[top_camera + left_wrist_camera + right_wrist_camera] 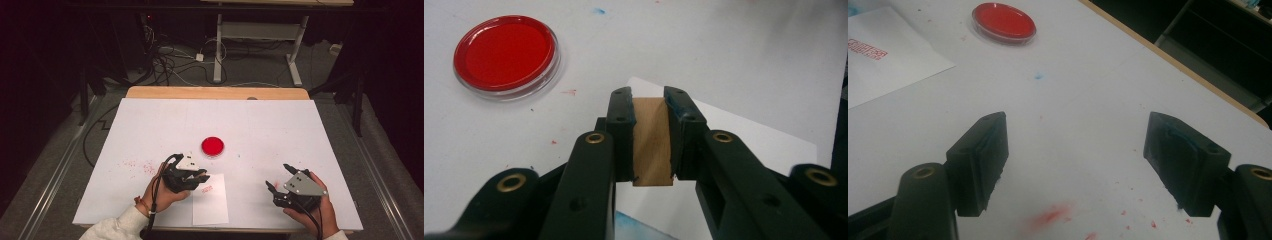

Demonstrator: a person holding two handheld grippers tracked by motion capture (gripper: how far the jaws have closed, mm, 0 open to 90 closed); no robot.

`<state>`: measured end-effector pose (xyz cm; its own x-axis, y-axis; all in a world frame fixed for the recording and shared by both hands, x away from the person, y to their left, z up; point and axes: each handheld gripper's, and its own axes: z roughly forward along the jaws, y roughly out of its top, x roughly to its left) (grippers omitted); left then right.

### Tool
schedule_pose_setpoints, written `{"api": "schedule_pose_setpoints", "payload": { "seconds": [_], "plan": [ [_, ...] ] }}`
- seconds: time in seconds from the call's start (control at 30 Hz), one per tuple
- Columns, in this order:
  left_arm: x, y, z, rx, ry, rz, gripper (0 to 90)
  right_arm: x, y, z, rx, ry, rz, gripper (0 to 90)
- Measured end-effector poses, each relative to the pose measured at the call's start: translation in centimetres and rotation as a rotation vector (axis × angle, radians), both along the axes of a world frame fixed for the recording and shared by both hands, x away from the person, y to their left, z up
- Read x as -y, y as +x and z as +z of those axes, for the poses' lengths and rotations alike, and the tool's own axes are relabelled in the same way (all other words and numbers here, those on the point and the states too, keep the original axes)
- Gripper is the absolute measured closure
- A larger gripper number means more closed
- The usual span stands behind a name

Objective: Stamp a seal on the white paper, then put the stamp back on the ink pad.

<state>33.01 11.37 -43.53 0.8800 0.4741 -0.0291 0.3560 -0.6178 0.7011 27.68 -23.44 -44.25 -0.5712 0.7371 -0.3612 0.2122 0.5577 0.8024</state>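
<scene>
Wooden stamp block (652, 142) sits clamped in the left gripper (192, 176), over the white paper sheet (210, 205) at the tabletop's (150, 125) near edge; its red imprint (207, 189), probably text, shows there. Red ink pad (213, 146) lies mid-tabletop. Right gripper (279, 179) rests near the right edge, jaws wide apart.

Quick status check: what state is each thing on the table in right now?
Left hand-held gripper: shut on wooden stamp.
Right hand-held gripper: open, holding nothing.
Red ink pad: uncovered, flat on the table.
Paper sheet: flat, bearing one red stamp print.
</scene>
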Motion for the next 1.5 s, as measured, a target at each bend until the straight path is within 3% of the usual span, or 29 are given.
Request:
{"api": "schedule_pose_setpoints", "payload": {
  "seconds": [0.7, 0.97, 1.2, 1.5],
  "plan": [
    [-2.1, 0.7, 0.1, 0.015, 0.029, 0.057, 73.8, -0.1, 0.4, 0.0, -0.001, 0.001, 0.003, 26.1],
    [-2.8, 1.2, 0.6, 0.021, 0.016, 0.076, 73.8, -0.1, 0.5, 0.1, 0.0, 0.003, 0.004, 26.1],
    [-3.0, 2.2, 0.8, 0.011, 0.01, 0.082, 73.8, -0.3, 0.5, -0.1, -0.008, 0.002, 0.011, 26.1],
    [-1.9, 4.4, 2.4, 0.035, 0.016, 0.07, 73.8, 0.0, 0.1, -0.1, -0.004, 0.006, -0.001, 26.1]
  ]
}}
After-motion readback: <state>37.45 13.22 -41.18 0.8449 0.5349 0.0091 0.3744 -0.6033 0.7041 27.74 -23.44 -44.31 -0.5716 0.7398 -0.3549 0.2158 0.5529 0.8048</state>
